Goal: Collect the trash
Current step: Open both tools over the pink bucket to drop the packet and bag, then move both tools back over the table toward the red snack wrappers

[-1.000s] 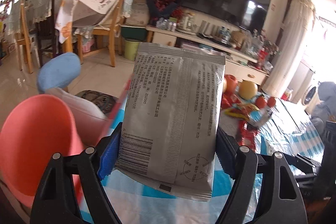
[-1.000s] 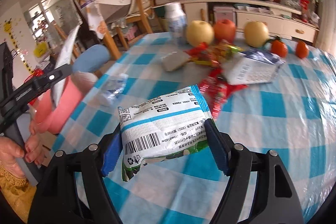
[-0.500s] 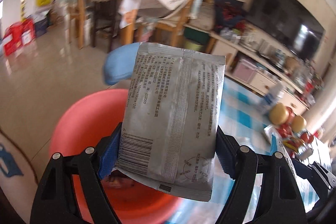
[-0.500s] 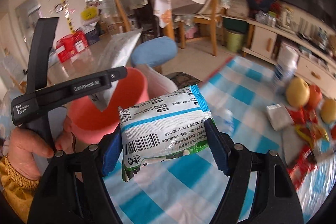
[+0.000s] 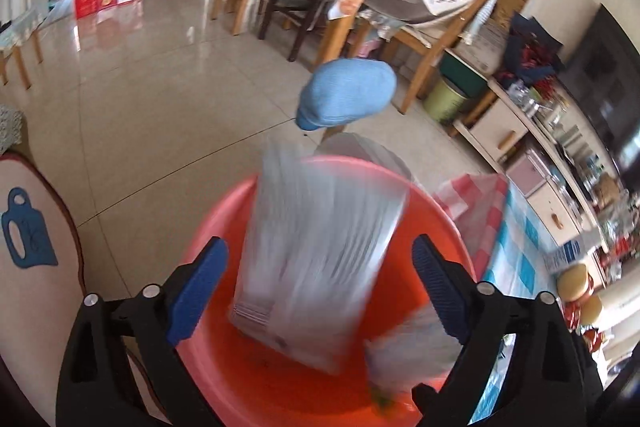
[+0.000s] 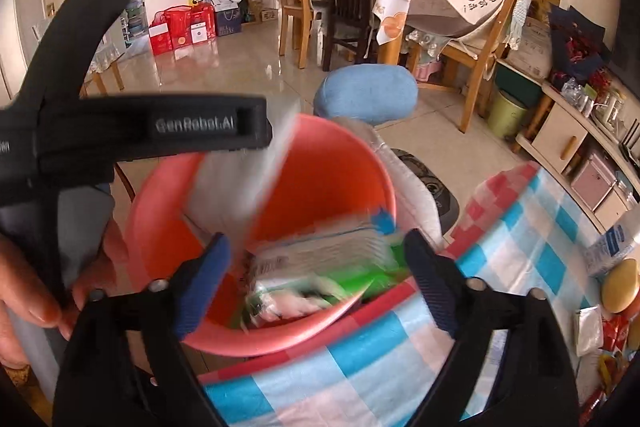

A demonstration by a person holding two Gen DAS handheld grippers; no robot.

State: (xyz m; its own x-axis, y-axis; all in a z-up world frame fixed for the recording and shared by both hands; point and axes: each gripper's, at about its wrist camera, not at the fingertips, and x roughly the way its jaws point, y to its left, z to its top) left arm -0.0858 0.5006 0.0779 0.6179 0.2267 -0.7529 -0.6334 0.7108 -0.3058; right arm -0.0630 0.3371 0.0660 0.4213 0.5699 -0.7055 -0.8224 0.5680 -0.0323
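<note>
Above a round, smooth-walled red plastic bin [image 5: 224, 379], the left hand-held gripper [image 5: 320, 291] has its blue ribbed pads spread, jaws opening, with a silver foil packet [image 5: 320, 251] blurred between them and touching neither pad, its lower end inside the bin. The right hand-held gripper [image 6: 316, 283] is likewise opening over the bin [image 6: 160, 211], and a white-and-green snack bag [image 6: 320, 263] hangs motion-smeared between its pads, clear of both, just above the near rim.

In the right wrist view the foil packet [image 6: 240, 187] slants into the bin's left half under the black arm of the left hand-held gripper [image 6: 132, 131], which a hand [image 6: 28, 291] grips at the frame's left edge. In the left wrist view the snack bag [image 5: 412, 351] shows as a pale blur low on the right.

The bin stands just off the edge of the table [image 6: 400, 359], whose glossy blue, white and red check cloth folds over that edge. Beyond the far rim are a rounded blue cushion [image 5: 348, 93] and a wide stretch of shiny tiled floor [image 5: 160, 99] running to wooden chairs [image 6: 304, 11]. Fruit [image 6: 620, 285] and more wrappers [image 6: 588, 331] lie near the table's right side.
</note>
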